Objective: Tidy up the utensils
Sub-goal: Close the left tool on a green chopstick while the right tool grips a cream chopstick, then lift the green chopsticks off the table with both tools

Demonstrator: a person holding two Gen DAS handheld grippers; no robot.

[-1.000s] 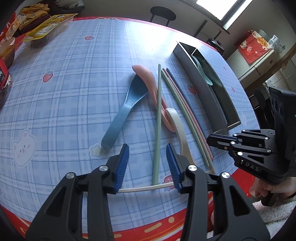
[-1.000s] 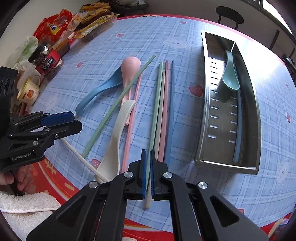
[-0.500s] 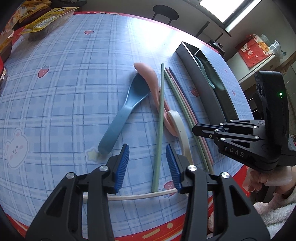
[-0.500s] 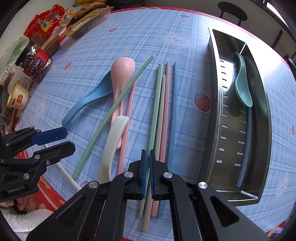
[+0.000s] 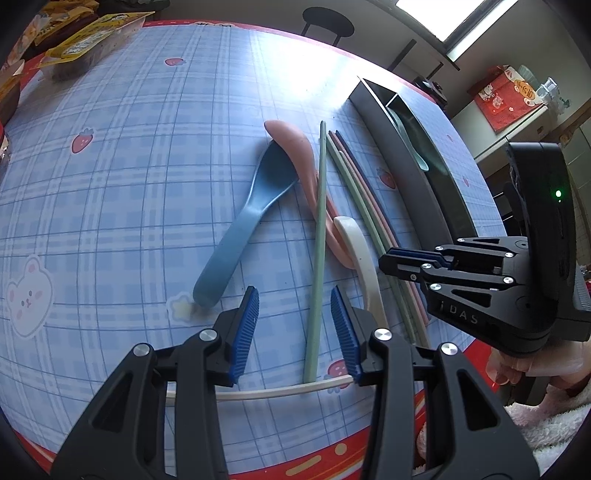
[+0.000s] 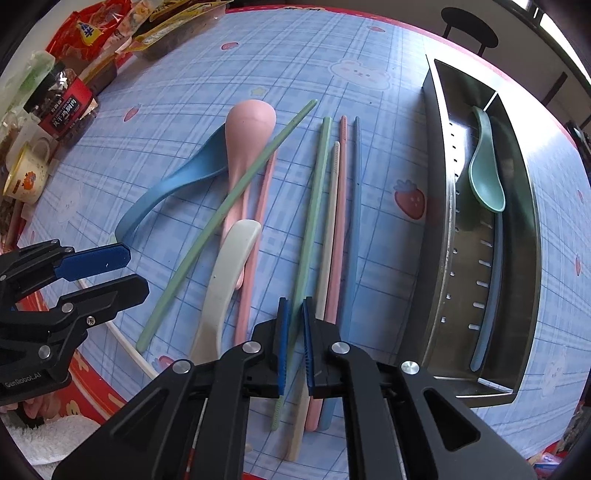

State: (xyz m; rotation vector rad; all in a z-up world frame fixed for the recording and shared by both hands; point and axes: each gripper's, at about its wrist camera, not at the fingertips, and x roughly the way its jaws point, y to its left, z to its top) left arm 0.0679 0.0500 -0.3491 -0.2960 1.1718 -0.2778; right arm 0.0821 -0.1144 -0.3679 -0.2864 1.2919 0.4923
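Blue (image 5: pixel 255 206), pink (image 5: pixel 295 147) and cream (image 5: pixel 360 251) spoons lie on the blue checked tablecloth among several coloured chopsticks. A metal utensil tray (image 6: pixel 491 258) at the right holds a teal spoon (image 6: pixel 485 166) and a blue chopstick (image 6: pixel 489 295). My left gripper (image 5: pixel 293 330) is open, low over a slanted green chopstick (image 5: pixel 317 251), with a cream chopstick (image 5: pixel 280 393) lying crosswise under its fingers. My right gripper (image 6: pixel 293 345) has its jaws slightly apart around a green chopstick (image 6: pixel 312 218); I cannot tell whether the pads touch it.
Snack packets (image 6: pixel 85 33), a dark jar (image 6: pixel 61 107) and a small yellow cup (image 6: pixel 26 173) crowd the table's far left edge. The red table border (image 5: pixel 314 458) runs close below both grippers. A stool (image 5: pixel 327 20) stands beyond the table.
My right gripper has moved forward over the chopstick bundle and its jaws have parted slightly around the green chopstick. My left gripper has shifted little and stays open.
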